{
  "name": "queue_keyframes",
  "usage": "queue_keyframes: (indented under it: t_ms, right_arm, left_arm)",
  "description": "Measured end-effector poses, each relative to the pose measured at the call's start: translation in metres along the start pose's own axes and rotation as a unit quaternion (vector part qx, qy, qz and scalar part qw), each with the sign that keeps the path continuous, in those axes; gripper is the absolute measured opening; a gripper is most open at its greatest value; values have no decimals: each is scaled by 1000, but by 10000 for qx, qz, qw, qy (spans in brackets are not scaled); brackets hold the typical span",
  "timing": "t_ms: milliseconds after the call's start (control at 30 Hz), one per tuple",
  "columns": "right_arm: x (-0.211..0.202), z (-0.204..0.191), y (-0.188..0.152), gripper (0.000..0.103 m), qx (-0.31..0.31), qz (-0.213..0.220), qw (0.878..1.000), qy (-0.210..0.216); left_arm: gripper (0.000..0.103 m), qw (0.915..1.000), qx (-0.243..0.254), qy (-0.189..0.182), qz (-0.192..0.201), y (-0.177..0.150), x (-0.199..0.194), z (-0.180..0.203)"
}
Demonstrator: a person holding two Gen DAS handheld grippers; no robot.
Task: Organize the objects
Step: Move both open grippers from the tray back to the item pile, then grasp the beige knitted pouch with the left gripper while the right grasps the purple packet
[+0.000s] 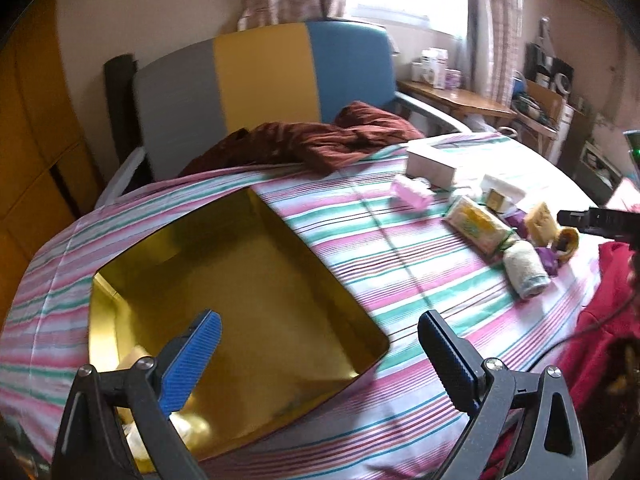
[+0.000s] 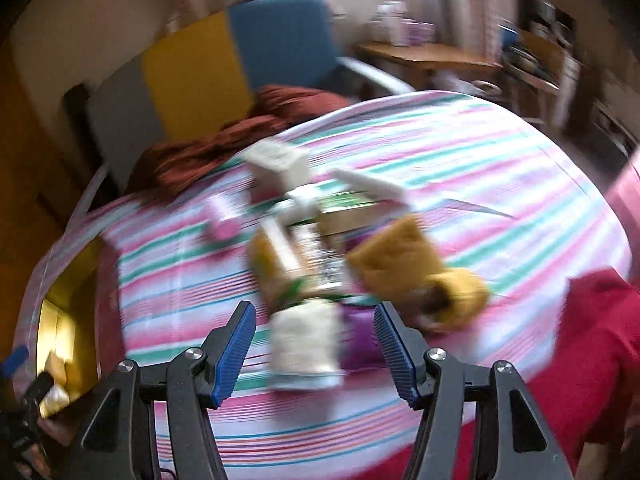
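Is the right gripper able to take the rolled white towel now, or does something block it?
Probably yes. The right gripper is open, and the rolled white towel lies between its fingers. A purple item lies close beside it and may be caught too.

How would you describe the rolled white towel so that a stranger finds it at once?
On the striped bed sheet, look at the pile of small things to the right of the gold tray. The rolled white towel lies at the near end of that pile, the only fluffy cloth roll among boxes and packets.

A glossy gold metal tin (image 1: pixel 240 280) sits on the bed's striped matt cloth sheet (image 1: pixel 360 248); the ribbed blue fingers (image 1: pixel 192 360) look rubbery; the rolled towel (image 1: pixel 524 268) looks rough.
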State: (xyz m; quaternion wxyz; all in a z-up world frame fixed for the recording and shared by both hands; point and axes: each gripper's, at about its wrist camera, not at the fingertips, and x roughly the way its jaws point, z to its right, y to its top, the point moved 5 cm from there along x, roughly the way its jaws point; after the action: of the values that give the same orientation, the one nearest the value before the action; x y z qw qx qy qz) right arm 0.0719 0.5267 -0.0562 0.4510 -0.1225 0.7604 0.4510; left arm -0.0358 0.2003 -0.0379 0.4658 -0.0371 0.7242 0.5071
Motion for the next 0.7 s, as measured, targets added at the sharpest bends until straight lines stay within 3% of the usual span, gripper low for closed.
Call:
queue_keyframes:
  t_ms: [267,533,700]
  right_arm:
    - [-11,67,2,62,674,-17,9975,-205]
    - [6,65,-8,62,617,-255,9977,60]
    - [14,66,-10,62,684,-359,9967,243]
  left_arm:
    - [98,9954,495,-811,-121,24,28,69]
    - [89,9778,735,-1835,-695,31,75,148]
    - [88,9688,674,-2175,-984,32,101,182]
